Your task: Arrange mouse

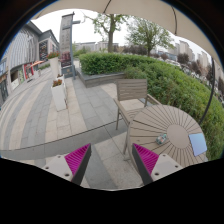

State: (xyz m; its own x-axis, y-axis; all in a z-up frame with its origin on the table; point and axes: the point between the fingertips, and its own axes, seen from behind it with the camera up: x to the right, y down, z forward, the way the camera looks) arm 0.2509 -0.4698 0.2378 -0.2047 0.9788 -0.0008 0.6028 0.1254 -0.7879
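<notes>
No mouse shows in this view. My gripper (112,160) is open and empty, its two magenta pads (77,158) wide apart, with only paved ground between them. It is held high over an outdoor terrace. A round wooden slatted table (165,130) lies ahead and to the right of the right finger. A pale flat rectangular thing (198,143), perhaps a mat, lies on the table's far right side.
A wooden chair (132,95) stands just beyond the table. A green hedge (150,72) runs behind it. A stone bin or planter (59,92) stands on the paving to the left. Buildings and trees lie far off.
</notes>
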